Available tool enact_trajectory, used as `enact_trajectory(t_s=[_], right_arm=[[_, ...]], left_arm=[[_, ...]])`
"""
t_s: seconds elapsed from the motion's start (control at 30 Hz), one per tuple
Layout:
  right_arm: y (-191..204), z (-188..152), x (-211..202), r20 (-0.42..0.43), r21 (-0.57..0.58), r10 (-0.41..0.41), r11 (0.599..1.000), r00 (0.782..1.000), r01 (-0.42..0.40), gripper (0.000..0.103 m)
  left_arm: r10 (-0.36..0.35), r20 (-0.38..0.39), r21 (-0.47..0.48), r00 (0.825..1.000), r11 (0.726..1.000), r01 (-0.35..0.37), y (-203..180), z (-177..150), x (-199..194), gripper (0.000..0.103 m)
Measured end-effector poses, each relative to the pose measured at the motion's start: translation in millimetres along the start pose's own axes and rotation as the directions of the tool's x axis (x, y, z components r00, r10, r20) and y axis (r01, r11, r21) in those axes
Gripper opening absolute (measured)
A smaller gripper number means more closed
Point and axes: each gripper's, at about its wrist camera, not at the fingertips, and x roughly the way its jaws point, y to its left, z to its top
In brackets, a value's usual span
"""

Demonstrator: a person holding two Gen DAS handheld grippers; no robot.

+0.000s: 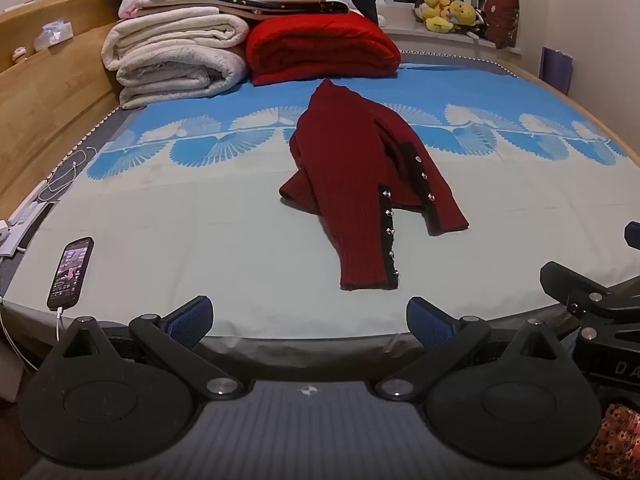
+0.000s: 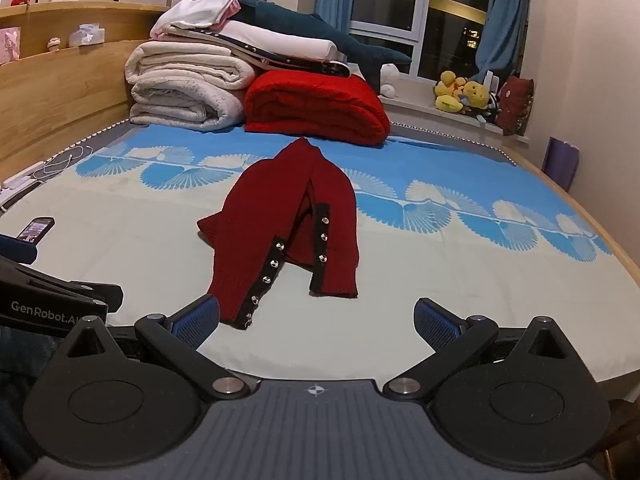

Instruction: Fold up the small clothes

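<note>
The bed (image 1: 160, 216) carries a dark red cardigan (image 1: 352, 168) in the middle of its sheet, lying crumpled. Folded blankets (image 1: 176, 52) sit beyond the cardigan. Nearer than it, the left gripper (image 1: 310, 322) and right gripper (image 2: 316, 320) hover spread wide, empty.

A dark red knitted cardigan (image 2: 280, 216) with a black button band lies crumpled on the bed (image 2: 440, 280), well apart from the right tool (image 2: 316, 320), whose blue pads stand wide with nothing between them. Behind it sit a folded red blanket (image 2: 316, 106) and stacked white blankets (image 2: 184, 92). A phone (image 2: 35, 230) lies at the left.
</note>
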Motion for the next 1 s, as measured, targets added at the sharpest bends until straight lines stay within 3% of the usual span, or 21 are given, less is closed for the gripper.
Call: enact_trajectory(t_s=[1.0], right_arm=[[-2.2,3.0,-6.3,0.007,0.006,0.005,1.0,1.0,-0.005,0.102]], left_arm=[[0.001,0.002,-0.001,1.0,1.0,-0.001,-2.2,1.8,-5.4,0.103]])
